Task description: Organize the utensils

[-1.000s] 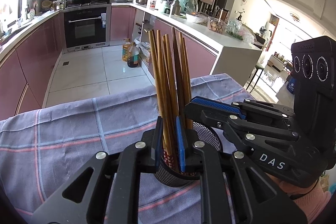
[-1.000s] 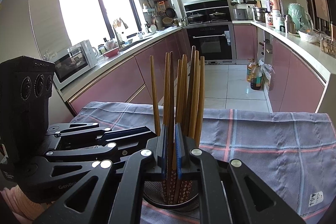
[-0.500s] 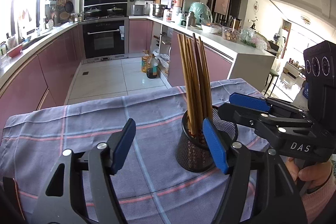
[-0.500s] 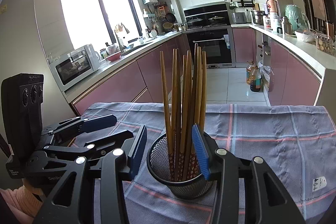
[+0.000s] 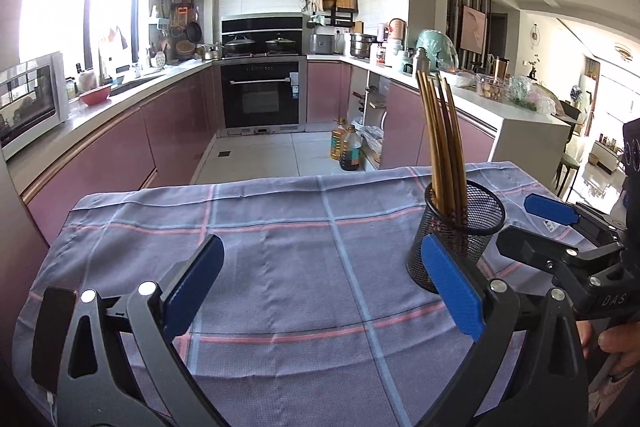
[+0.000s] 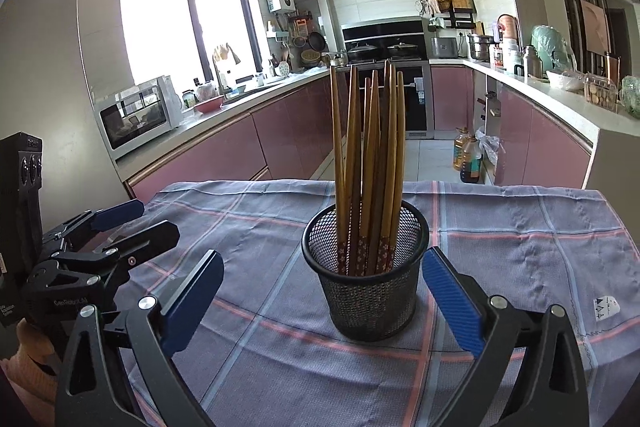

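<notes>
On the checked tablecloth (image 6: pixel 500 227), pink kitchen cabinets (image 6: pixel 288 139) behind, stands a mesh cup (image 6: pixel 366 291).

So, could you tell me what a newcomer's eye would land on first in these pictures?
Probably the bundle of wooden chopsticks standing upright in the black mesh cup, in the middle of the checked cloth. Next, the blue-padded right gripper, jaws wide open either side of the cup without touching it.

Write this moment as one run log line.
left gripper: open, empty | right gripper: open, empty | chopsticks: upright in mesh cup | cup: on cloth
</notes>
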`<action>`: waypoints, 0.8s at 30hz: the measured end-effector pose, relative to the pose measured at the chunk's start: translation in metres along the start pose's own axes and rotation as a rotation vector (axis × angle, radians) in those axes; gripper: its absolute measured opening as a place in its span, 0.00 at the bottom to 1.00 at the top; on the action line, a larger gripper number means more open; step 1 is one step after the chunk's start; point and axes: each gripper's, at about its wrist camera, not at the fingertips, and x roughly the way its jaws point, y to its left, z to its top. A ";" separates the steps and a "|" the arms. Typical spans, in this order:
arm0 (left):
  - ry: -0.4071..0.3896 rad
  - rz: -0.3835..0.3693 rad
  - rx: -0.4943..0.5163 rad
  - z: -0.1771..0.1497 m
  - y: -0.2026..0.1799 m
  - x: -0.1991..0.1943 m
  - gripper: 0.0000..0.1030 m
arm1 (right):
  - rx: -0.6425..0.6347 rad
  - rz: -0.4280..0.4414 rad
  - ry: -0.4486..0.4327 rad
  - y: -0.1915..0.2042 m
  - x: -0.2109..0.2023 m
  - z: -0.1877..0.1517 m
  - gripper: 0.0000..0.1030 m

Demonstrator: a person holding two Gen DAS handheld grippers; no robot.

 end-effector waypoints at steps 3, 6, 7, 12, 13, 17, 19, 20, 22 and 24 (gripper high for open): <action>-0.015 0.026 -0.024 -0.004 0.008 -0.008 0.95 | 0.001 -0.013 -0.032 0.006 -0.006 -0.006 0.93; -0.031 0.048 -0.043 -0.008 0.012 -0.014 0.95 | -0.004 -0.032 -0.066 0.012 -0.013 -0.011 0.93; -0.040 0.057 -0.045 -0.009 0.013 -0.017 0.95 | -0.003 -0.035 -0.075 0.013 -0.014 -0.013 0.93; -0.074 0.096 -0.038 -0.015 0.012 -0.029 0.95 | -0.003 -0.056 -0.111 0.018 -0.021 -0.020 0.93; -0.080 0.106 -0.036 -0.016 0.011 -0.031 0.94 | -0.003 -0.057 -0.119 0.019 -0.022 -0.021 0.93; -0.109 0.112 -0.040 -0.020 0.011 -0.040 0.94 | -0.030 -0.088 -0.146 0.027 -0.026 -0.027 0.93; -0.127 0.121 -0.036 -0.021 0.009 -0.045 0.95 | -0.039 -0.097 -0.156 0.030 -0.028 -0.028 0.93; -0.136 0.124 -0.032 -0.022 0.008 -0.047 0.95 | -0.043 -0.099 -0.163 0.031 -0.029 -0.029 0.93; -0.153 0.130 -0.029 -0.023 0.006 -0.051 0.95 | -0.054 -0.111 -0.169 0.034 -0.030 -0.031 0.93; -0.162 0.127 -0.027 -0.024 0.006 -0.054 0.94 | -0.063 -0.121 -0.175 0.037 -0.032 -0.032 0.93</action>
